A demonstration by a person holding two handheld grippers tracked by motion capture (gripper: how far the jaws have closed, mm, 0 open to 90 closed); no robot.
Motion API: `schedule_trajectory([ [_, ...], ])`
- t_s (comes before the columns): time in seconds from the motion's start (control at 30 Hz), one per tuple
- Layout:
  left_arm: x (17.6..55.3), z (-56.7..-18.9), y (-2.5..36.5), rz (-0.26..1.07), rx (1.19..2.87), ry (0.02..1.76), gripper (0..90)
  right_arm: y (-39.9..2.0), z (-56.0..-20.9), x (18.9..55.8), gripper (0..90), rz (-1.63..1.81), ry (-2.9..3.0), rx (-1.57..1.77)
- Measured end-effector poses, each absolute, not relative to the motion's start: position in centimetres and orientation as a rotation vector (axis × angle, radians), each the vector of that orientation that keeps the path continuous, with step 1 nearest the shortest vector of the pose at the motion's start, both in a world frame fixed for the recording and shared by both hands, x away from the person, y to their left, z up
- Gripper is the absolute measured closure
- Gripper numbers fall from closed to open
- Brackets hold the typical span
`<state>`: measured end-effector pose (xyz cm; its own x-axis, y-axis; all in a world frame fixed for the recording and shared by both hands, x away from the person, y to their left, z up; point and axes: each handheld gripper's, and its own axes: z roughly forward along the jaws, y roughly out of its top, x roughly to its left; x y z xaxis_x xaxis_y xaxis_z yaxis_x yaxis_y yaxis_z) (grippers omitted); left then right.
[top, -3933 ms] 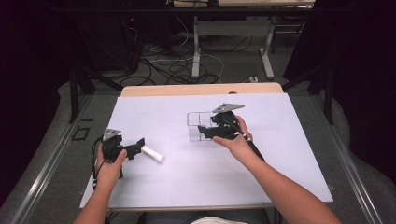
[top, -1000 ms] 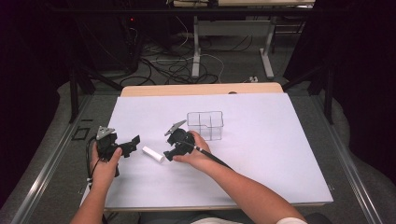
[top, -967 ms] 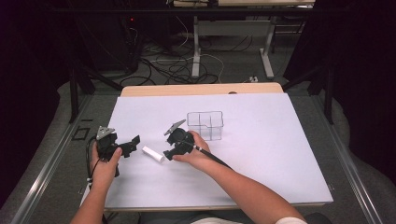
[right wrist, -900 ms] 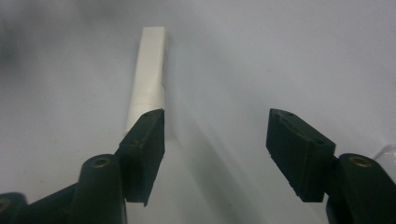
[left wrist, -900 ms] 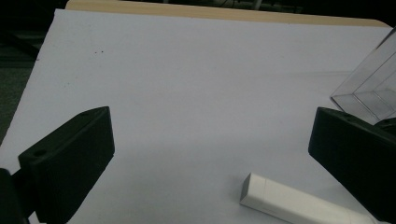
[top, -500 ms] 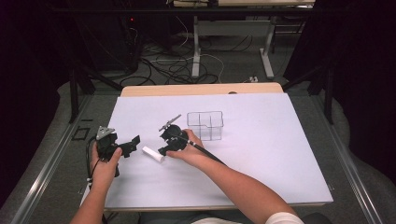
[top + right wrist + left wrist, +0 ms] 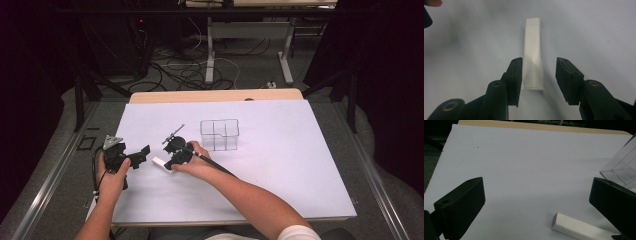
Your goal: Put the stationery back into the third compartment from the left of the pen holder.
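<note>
A small white tube [image 7: 160,163] lies flat on the white sheet, left of centre. My right gripper [image 7: 168,161] points down over it. In the right gripper view its jaws straddle the near end of the tube [image 7: 532,57]; one pad is at the tube's edge and the other stands off with a gap. These jaws have just been closing, and the right gripper [image 7: 539,62] still reads as open. My left gripper [image 7: 144,152] rests at the left, open and empty [image 7: 536,195], with the tube [image 7: 579,227] just ahead of it.
A clear plastic box with compartments [image 7: 220,134] stands behind the right hand, and a corner of that box [image 7: 621,167] shows in the left gripper view. The white sheet [image 7: 280,160] covers the table up to a wooden far edge [image 7: 215,95].
The right hand slid left from beside the clear box to above the tube, and its jaws narrowed around it. The left hand stayed put.
</note>
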<state>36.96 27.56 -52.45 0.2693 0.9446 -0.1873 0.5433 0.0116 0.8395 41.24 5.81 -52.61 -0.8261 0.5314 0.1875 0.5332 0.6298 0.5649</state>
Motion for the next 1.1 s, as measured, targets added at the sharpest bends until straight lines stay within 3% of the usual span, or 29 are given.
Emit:
schedule_trajectory([
  [0.6, 37.0, -52.5, 27.4, 0.561, 1.663, 1.386, 0.2, 7.1, -54.3, 41.1, 65.3, -0.878, -2.875, -0.899],
  [1.1, 37.1, -52.6, 27.3, 0.560, 1.667, 1.386, 0.2, 7.2, -54.3, 41.3, 66.7, -0.866, -2.857, -0.919],
])
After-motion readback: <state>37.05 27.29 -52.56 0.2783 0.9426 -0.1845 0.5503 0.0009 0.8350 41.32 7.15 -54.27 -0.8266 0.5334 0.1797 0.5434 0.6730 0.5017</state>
